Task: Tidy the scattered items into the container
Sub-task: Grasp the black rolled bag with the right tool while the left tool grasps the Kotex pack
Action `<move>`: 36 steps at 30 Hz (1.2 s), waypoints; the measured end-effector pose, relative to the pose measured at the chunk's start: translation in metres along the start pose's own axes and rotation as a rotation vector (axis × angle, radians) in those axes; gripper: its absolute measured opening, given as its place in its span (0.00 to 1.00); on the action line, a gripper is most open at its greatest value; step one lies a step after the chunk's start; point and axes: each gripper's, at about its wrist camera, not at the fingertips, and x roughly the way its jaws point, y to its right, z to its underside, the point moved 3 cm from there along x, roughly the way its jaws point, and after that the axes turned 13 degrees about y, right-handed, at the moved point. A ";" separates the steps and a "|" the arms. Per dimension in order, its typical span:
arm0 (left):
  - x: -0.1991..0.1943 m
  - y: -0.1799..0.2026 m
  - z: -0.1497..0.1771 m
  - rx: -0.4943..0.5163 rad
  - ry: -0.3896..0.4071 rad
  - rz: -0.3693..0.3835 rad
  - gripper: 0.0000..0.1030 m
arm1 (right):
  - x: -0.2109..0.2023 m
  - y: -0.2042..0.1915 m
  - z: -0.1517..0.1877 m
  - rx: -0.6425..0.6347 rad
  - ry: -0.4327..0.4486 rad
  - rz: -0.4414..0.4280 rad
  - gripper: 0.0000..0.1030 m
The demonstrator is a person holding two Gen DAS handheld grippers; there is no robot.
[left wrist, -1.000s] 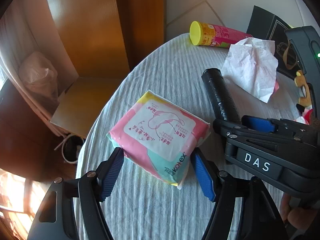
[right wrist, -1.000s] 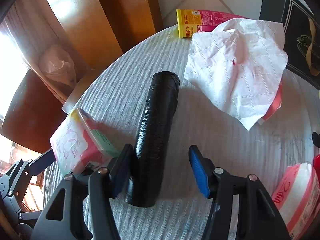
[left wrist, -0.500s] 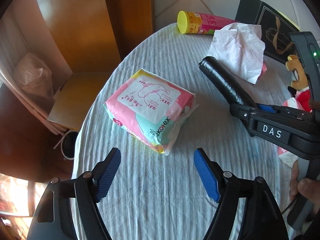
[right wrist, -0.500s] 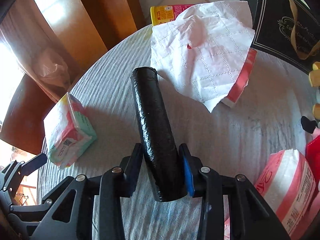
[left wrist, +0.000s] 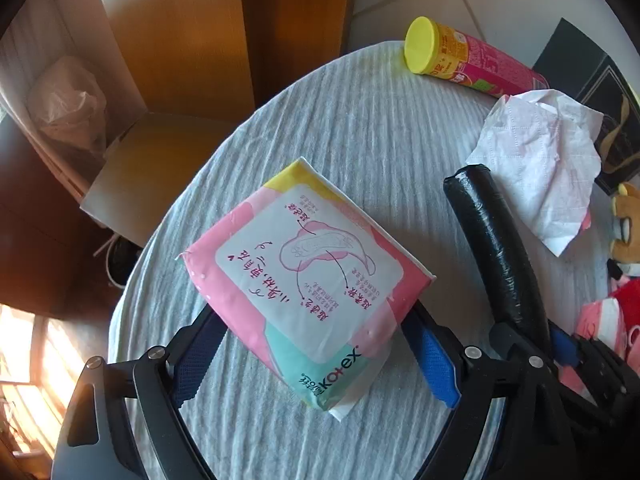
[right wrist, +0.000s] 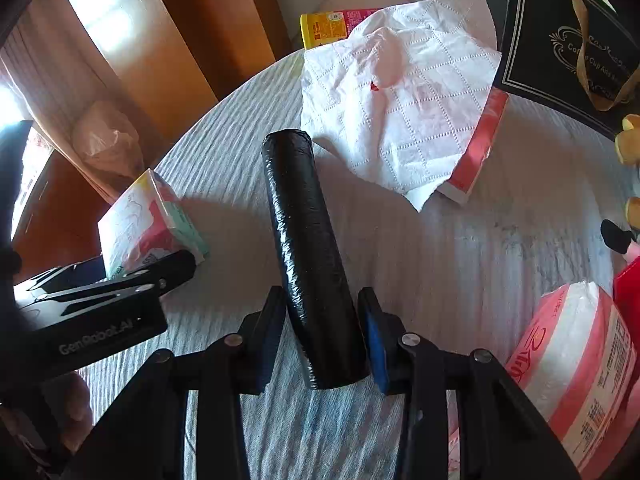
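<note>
A pink and teal pack of pads (left wrist: 308,264) lies on the grey striped tablecloth (left wrist: 360,128). My left gripper (left wrist: 316,328) straddles its near end. The jaws are opening, the pack is between them, and I see no pad pressing on it. A black roll of bags (right wrist: 308,240) lies pointing away from me, and my right gripper (right wrist: 320,316) is shut on its near end. In the left wrist view the roll (left wrist: 492,240) runs up from the right gripper (left wrist: 532,332). The right wrist view shows the pack (right wrist: 148,224) beside the left gripper (right wrist: 120,280).
A yellow-capped pink tube (left wrist: 460,60) lies at the far edge. A white tissue (right wrist: 400,92) covers a red pack. A black gift bag (right wrist: 568,40) stands behind it. A pink wrapped pack (right wrist: 576,360) and a plush toy (left wrist: 628,220) sit right. The round table drops off left.
My right gripper slid forward and closed on the black roll, then stayed still. My left gripper pulled back off the pack, spread wider, and came forward around it again.
</note>
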 end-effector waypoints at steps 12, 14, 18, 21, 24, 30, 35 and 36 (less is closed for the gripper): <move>-0.031 0.001 0.028 0.149 0.089 0.041 0.29 | 0.002 -0.005 -0.005 -0.030 0.039 -0.012 0.68; -0.035 -0.003 0.032 0.152 0.081 0.045 0.26 | 0.001 -0.006 -0.006 -0.055 0.043 0.009 0.35; -0.043 -0.016 0.039 0.144 0.070 0.039 0.27 | -0.003 0.001 0.000 -0.051 0.019 0.017 0.32; -0.056 -0.023 0.041 0.147 0.082 0.050 0.33 | -0.004 -0.002 0.002 -0.050 0.008 0.012 0.30; -0.068 -0.034 0.033 0.156 0.116 0.009 0.40 | 0.001 -0.007 -0.001 -0.088 -0.005 0.023 0.31; -0.036 -0.067 0.005 0.094 0.128 -0.118 0.41 | 0.022 -0.013 -0.016 -0.083 0.002 0.052 0.67; -0.003 -0.062 -0.013 0.085 0.160 -0.085 0.37 | 0.031 -0.026 -0.023 -0.141 0.054 0.033 0.31; -0.001 -0.054 -0.015 0.112 0.164 -0.053 0.37 | 0.033 -0.030 -0.023 -0.163 0.055 0.013 0.31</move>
